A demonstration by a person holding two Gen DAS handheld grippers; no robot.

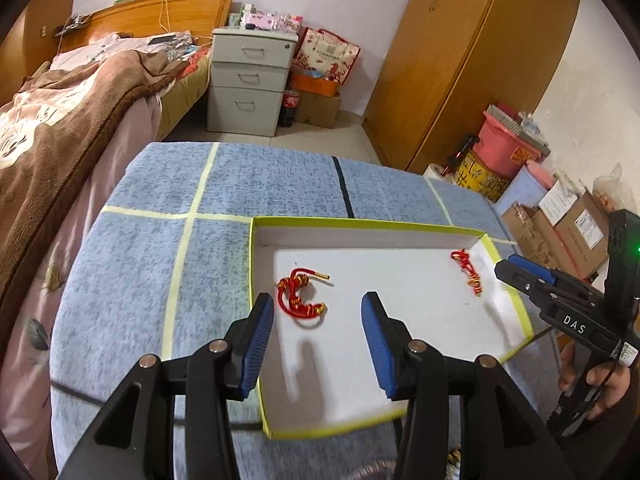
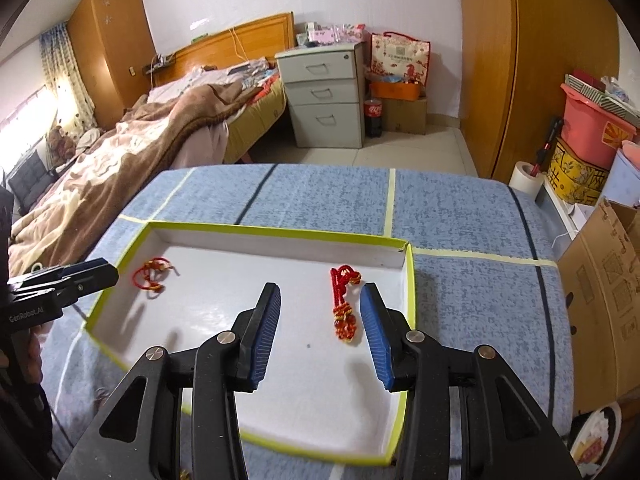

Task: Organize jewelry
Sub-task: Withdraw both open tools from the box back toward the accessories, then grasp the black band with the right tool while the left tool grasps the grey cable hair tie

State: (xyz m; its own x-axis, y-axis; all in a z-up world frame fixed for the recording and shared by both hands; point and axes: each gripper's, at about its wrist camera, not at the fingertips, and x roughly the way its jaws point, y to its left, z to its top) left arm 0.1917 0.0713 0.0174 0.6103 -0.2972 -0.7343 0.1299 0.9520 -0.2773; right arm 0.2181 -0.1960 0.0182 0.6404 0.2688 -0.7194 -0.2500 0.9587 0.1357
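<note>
A shallow white tray with a yellow-green rim (image 1: 360,223) (image 2: 280,232) lies on the blue-covered table. Two red cord pieces with gold beads rest on its floor. The curled bracelet (image 1: 301,297) (image 2: 152,274) lies at the tray's left, just beyond my left gripper (image 1: 318,300), close to its left pad. That gripper is open and holds nothing. The longer knotted cord (image 2: 344,309) (image 1: 468,270) lies at the tray's right, beneath my right gripper (image 2: 320,292), near its right pad. This gripper also stands open and empty, above the tray floor.
The blue cloth (image 1: 160,264) carries pale tape lines and a dark stripe. A bed (image 2: 132,156) stands to the left, grey drawers (image 2: 324,96) and a cola bottle (image 2: 374,114) behind, a wardrobe (image 2: 540,60) and stacked boxes (image 2: 600,280) to the right.
</note>
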